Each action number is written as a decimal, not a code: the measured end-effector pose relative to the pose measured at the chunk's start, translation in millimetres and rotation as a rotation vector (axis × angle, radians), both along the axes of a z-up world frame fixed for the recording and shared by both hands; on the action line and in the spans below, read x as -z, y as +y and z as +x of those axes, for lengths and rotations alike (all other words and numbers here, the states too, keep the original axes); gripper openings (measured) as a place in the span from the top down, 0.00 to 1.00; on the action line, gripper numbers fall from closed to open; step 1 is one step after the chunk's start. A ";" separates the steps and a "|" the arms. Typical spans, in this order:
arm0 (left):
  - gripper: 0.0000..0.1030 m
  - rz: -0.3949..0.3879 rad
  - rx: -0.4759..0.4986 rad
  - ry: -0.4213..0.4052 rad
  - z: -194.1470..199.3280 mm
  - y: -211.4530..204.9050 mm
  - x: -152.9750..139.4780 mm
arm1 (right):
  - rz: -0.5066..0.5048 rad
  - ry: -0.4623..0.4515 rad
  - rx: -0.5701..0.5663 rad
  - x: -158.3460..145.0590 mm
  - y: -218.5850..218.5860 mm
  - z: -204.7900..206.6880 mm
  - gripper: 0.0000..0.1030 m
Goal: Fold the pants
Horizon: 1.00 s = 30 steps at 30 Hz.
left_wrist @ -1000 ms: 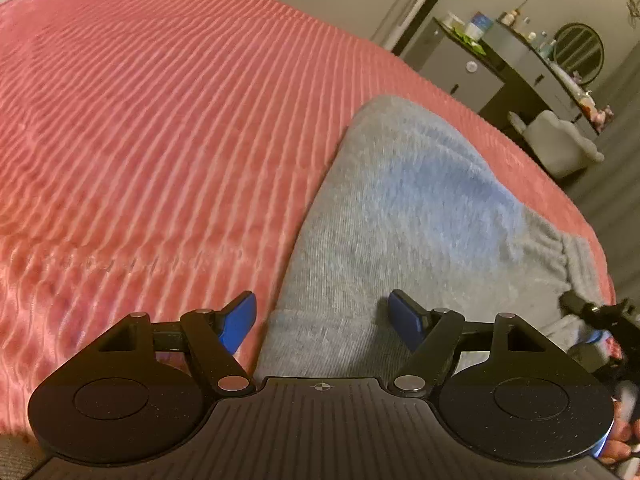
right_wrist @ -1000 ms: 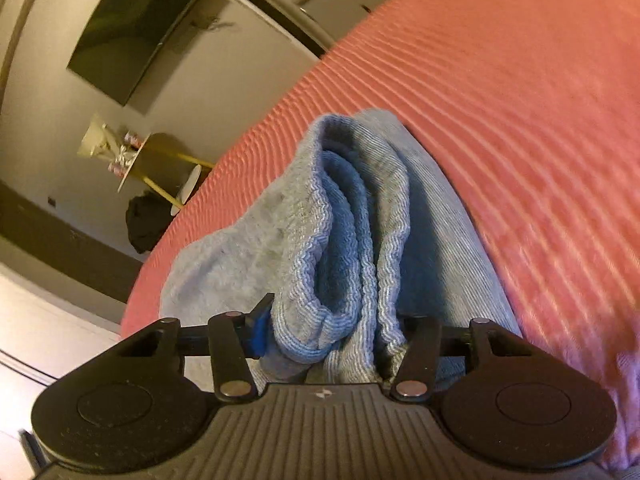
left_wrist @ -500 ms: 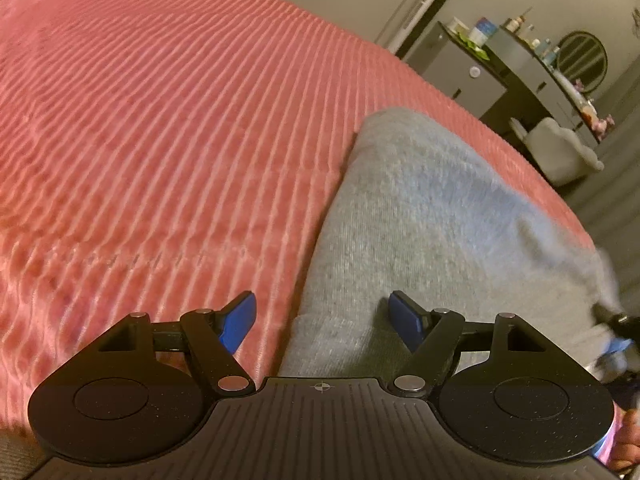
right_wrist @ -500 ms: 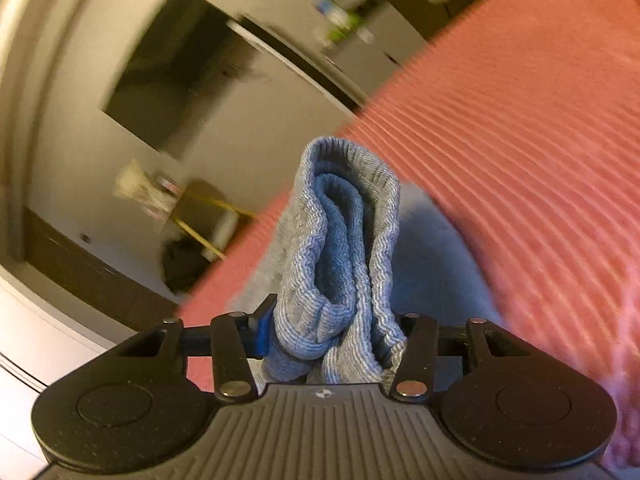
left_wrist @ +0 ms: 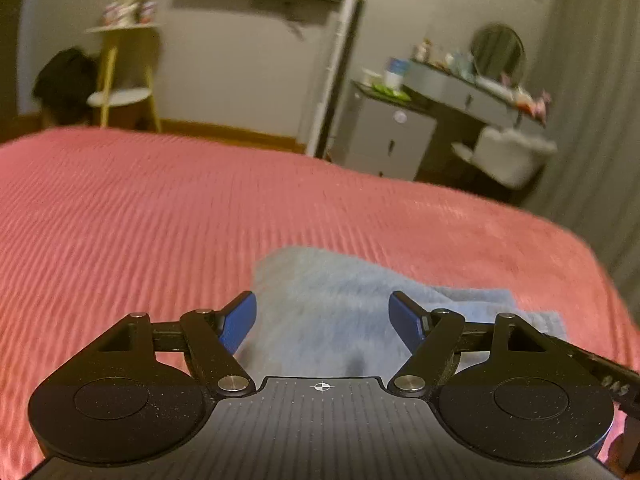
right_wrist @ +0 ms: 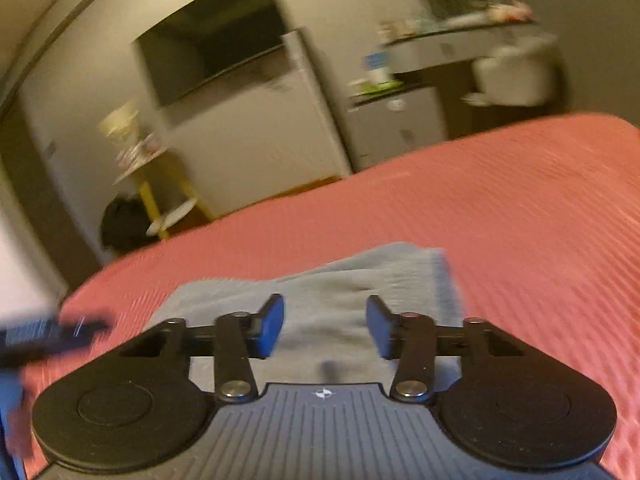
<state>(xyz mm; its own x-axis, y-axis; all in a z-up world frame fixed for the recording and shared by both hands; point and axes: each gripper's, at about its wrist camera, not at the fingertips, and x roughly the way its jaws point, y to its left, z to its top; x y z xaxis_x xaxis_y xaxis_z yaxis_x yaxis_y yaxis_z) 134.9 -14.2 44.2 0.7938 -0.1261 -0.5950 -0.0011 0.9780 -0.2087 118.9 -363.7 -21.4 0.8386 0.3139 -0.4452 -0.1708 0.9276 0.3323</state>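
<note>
The grey pants lie folded in a flat bundle on the pink ribbed bedspread, near its right side. My left gripper is open and empty, raised above the near end of the bundle. In the right wrist view the pants lie flat just ahead of my right gripper, which is open and empty above them. Part of the right gripper shows at the right edge of the left wrist view. Both views are motion-blurred.
The bedspread spreads wide around the pants. Beyond the bed stand a yellow side table, a grey cabinet, a vanity desk with a round mirror, a white chair and a wall TV.
My right gripper has let go of the bunched grey cloth and opened. The pants now lie flat on the bed. Both grippers have lifted and tilted up, showing the room.
</note>
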 end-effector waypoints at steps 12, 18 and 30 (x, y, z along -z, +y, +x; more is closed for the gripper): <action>0.01 0.254 -0.004 0.120 86.1 -41.6 67.8 | -0.260 0.047 -0.010 55.5 24.8 62.4 1.00; 0.00 0.207 -0.012 0.067 85.1 -34.0 85.9 | -0.278 -0.045 -0.025 73.0 27.6 59.9 1.00; 0.00 0.021 0.065 0.239 -5.4 9.3 64.4 | 0.231 0.195 -0.004 53.0 -47.1 49.4 0.97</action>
